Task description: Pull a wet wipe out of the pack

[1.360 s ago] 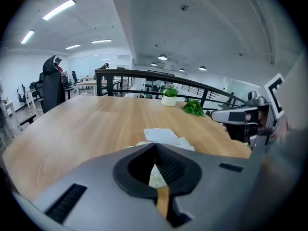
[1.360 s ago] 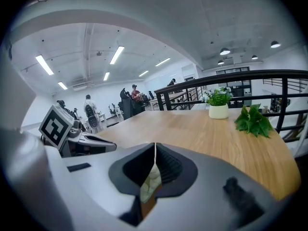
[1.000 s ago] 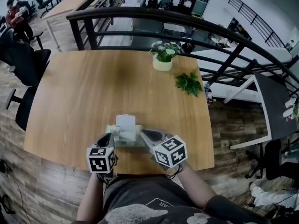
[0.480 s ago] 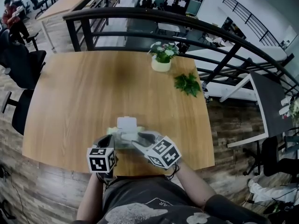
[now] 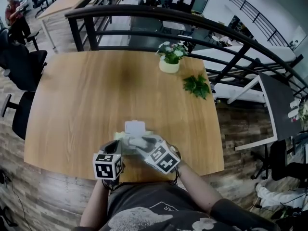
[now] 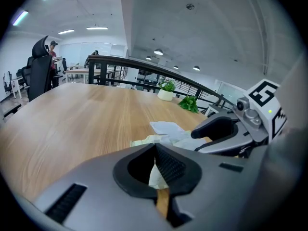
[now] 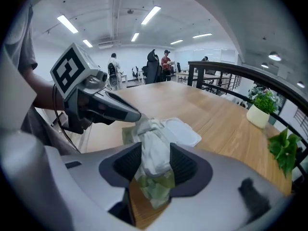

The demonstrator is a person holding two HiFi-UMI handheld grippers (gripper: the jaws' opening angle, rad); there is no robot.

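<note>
Right at the near edge of a wooden table (image 5: 96, 90) lies a pale green wipe pack (image 5: 121, 136), its lid (image 5: 134, 127) flipped back. The left gripper (image 6: 156, 170) is clamped tight on the pack's left end. The right gripper (image 7: 155, 154) has just been spreading its jaws, now wide apart, with a bunched white wet wipe (image 7: 153, 141) standing loosely between them, rising from the pack

The table (image 5: 72, 105) was honey-brown with a fine wood grain; the wet wipe pack (image 7: 157, 189) was pale green, its lid (image 5: 135, 127) white; the wipe (image 7: 153, 149) was greyish white; the left gripper (image 6: 155, 153) and right gripper (image 7: 155, 153) were grey with black ribbed pads (image 7: 184, 167), each bearing a cube (image 5: 108, 165) of black-and-white square markers; the flowerpot (image 5: 169, 66) was cream under green leaves; the railing (image 5: 192, 25) was black.
</note>
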